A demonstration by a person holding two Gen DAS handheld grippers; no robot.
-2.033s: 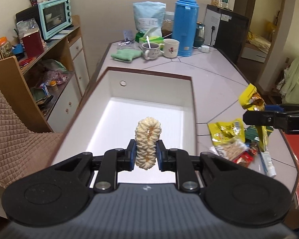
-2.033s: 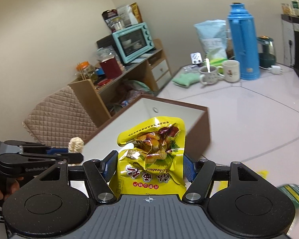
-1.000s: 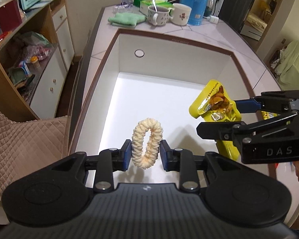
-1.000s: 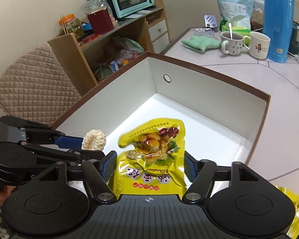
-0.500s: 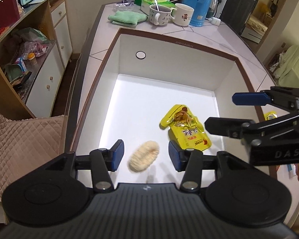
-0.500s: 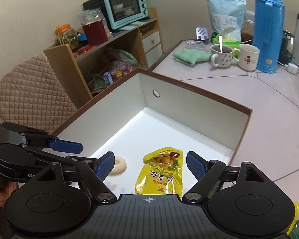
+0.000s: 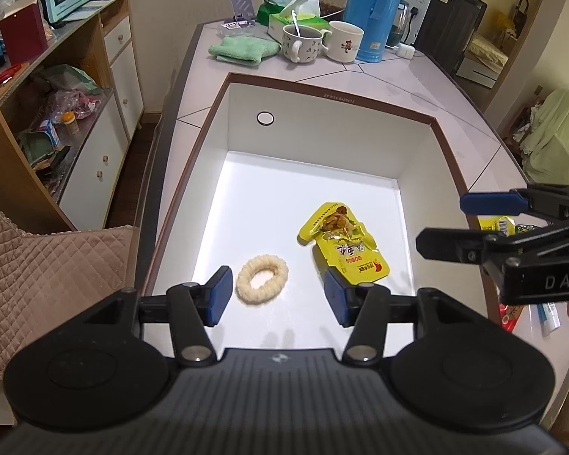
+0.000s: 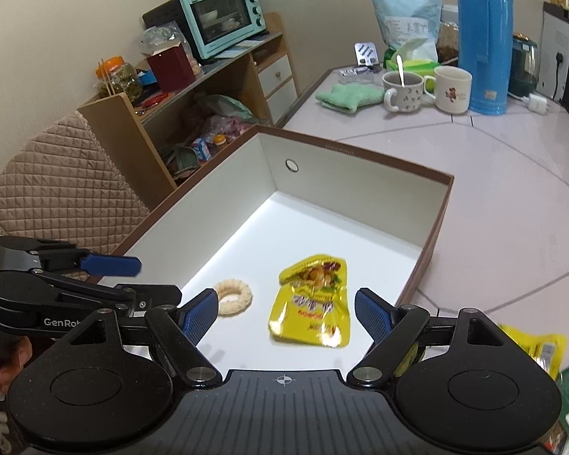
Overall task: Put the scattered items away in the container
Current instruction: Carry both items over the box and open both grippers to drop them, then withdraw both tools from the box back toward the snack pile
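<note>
Tiled counter [image 8: 493, 189], box [image 7: 417, 144] mid-frame: scrunchie [image 7: 262, 275] and yellow pouch [image 7: 341, 242] lie inside. Left gripper [image 7: 278, 294] and right gripper [image 8: 284, 316] gape empty. Risk: lower-right leftovers [image 8: 538, 345] slipping off counter edge.

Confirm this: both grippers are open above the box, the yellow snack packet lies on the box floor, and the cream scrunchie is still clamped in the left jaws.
Wrong about the scrunchie. The left wrist view shows the cream scrunchie lying loose on the floor of the box, beside the yellow snack packet. The left gripper and right gripper are both open.
</note>
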